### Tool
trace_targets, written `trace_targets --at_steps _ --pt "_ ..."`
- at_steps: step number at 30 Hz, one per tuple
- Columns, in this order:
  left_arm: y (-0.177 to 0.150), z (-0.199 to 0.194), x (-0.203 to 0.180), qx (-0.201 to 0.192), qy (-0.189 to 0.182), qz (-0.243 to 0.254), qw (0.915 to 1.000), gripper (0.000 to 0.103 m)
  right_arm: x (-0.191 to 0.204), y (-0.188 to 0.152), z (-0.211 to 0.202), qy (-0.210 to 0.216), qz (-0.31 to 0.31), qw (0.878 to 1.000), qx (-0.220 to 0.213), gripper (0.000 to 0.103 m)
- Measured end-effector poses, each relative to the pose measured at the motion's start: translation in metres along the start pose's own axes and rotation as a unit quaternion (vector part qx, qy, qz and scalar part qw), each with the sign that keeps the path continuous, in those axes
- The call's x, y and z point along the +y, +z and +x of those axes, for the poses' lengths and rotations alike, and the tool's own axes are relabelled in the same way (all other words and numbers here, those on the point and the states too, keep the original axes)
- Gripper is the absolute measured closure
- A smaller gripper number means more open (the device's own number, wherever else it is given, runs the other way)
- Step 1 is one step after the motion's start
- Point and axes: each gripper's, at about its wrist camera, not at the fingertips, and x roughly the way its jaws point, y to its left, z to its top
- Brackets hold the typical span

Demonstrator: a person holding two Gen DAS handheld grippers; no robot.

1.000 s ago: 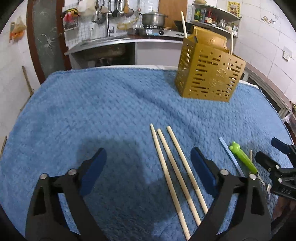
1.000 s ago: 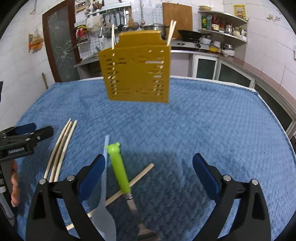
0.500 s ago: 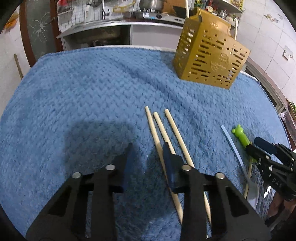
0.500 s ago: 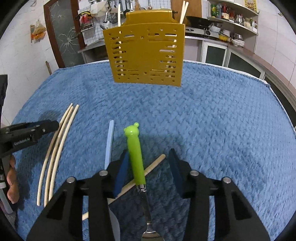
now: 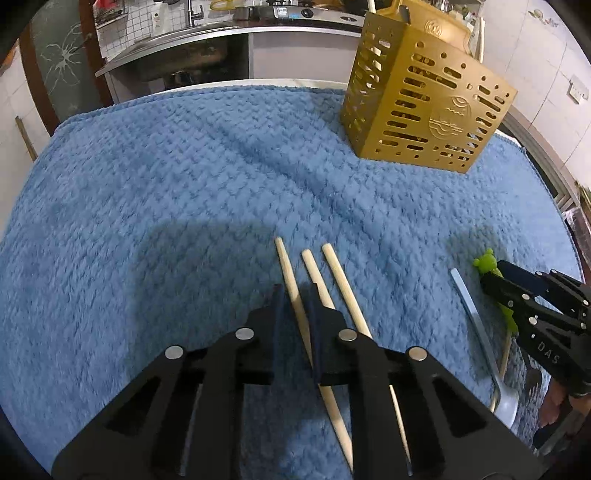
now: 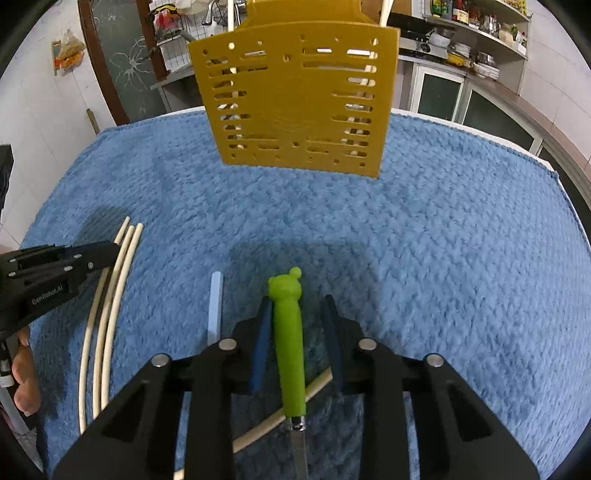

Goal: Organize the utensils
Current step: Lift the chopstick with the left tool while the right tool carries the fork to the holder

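A home kitchen: a steel sink counter [image 5: 177,40] with tap beyond the table's far edge; white tiled walls [image 6: 33,110]; shelves of bottles and bowls [image 6: 476,33] toward the far right corner.

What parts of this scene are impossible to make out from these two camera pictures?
- Right wrist view: the green-handled fork's tines, cut off by the bottom edge.
- Left wrist view: the lower ends of the chopsticks, covered by the left gripper.
- Both views: what the gold utensil holder contains; its slots show too little.
- Right wrist view: the spoon's bowl, behind the right gripper.

left gripper [image 5: 299,302] jaws closing; right gripper [image 6: 297,314] jaws closing; both angled down
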Motion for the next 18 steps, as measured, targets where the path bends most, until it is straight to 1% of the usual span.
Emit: trace_targets --at_steps 3,6,8,11,12,13,18 --pt "0.006 0.005 -0.003 0.007 0.007 0.008 0.9999 0.092 0.001 0.002 0.002 -0.005 -0.001 1.0 0.001 0.075" --pt "0.01 0.007 -0.008 0.01 0.016 0.02 0.9996 0.092 0.0 0.004 0.002 -0.005 -0.002 1.0 0.003 0.078" --pt "0.011 0.008 -0.008 0.012 0.016 0.019 0.9996 0.095 -0.005 0.009 0.003 0.008 0.013 1.0 0.012 0.078" --pt "0.013 0.008 -0.008 0.011 0.016 0.021 0.9996 0.095 -0.011 0.015 0.005 0.021 0.029 0.999 0.023 0.078" --pt "0.013 0.008 -0.008 0.01 0.018 0.025 0.9995 0.095 -0.012 0.016 0.005 0.02 0.03 0.999 0.023 0.08" --pt "0.012 0.008 -0.009 0.009 0.021 0.028 0.9994 0.095 -0.012 0.016 0.005 0.016 0.028 0.999 0.023 0.084" --pt "0.011 0.007 -0.004 0.008 0.006 0.013 0.9999 0.096 -0.019 0.01 -0.001 0.025 0.038 0.999 0.015 0.084"
